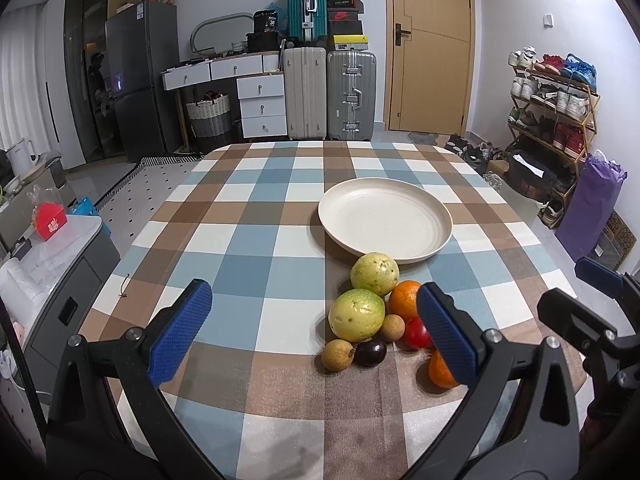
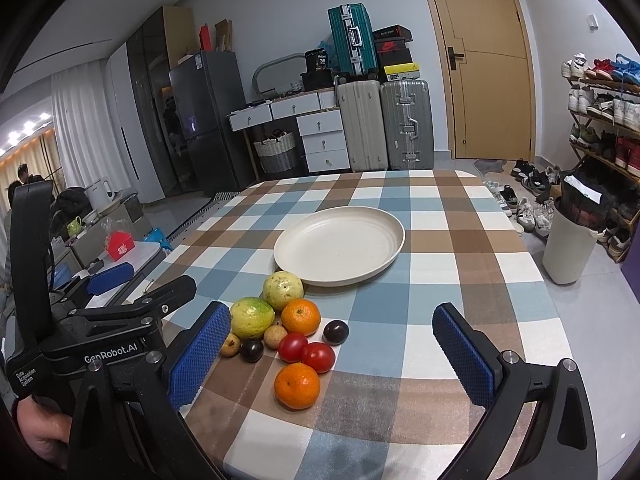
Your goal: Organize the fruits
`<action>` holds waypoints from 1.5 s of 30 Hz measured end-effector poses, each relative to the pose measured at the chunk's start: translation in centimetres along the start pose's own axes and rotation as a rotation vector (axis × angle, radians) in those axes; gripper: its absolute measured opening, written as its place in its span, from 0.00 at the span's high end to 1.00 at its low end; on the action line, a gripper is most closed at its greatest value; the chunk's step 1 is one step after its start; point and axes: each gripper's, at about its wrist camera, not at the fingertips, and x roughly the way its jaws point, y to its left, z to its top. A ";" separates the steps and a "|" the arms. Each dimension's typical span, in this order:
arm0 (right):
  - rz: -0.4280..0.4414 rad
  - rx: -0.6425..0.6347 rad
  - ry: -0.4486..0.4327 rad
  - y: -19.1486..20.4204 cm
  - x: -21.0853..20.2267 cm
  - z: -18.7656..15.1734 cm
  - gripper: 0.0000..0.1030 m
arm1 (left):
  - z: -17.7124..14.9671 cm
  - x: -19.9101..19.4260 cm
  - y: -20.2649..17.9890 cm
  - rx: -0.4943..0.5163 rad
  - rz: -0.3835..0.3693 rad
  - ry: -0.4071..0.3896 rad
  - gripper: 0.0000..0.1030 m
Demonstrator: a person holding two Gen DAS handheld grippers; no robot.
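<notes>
A heap of fruit lies on the checked tablecloth just in front of a cream plate (image 1: 385, 220) (image 2: 339, 244) that holds nothing. It has two green guavas (image 1: 356, 315) (image 2: 252, 317), two oranges (image 1: 405, 299) (image 2: 297, 385), two red tomatoes (image 2: 318, 357), two brown longans (image 1: 338, 355) and two dark round fruits (image 1: 370, 353) (image 2: 335, 332). My left gripper (image 1: 314, 332) is open above the near table, and its right finger covers part of the nearer orange. My right gripper (image 2: 332, 356) is open and holds nothing, with the heap between and beyond its fingers. Each gripper shows at the edge of the other's view (image 1: 580, 292) (image 2: 144, 280).
The checked table (image 1: 256, 240) ends left at a low grey cabinet (image 1: 60, 280) with a red box (image 1: 50, 226). To the right stand a white bin (image 2: 570, 248) and a shoe rack (image 1: 552, 100). Suitcases (image 1: 332, 92) and drawers line the far wall.
</notes>
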 end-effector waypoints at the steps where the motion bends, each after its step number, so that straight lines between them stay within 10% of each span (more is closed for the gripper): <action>1: 0.006 0.001 0.004 -0.1 0.1 -0.1 0.00 | 0.0 0.1 0.0 -0.001 0.001 0.002 0.01; 29: 0.112 0.030 0.181 0.7 5.0 -5.2 0.01 | -0.3 0.6 0.7 -0.010 0.022 0.001 0.01; 45: 0.140 0.045 0.257 1.5 7.7 -6.3 0.37 | -0.8 1.2 1.5 -0.027 0.022 0.019 0.01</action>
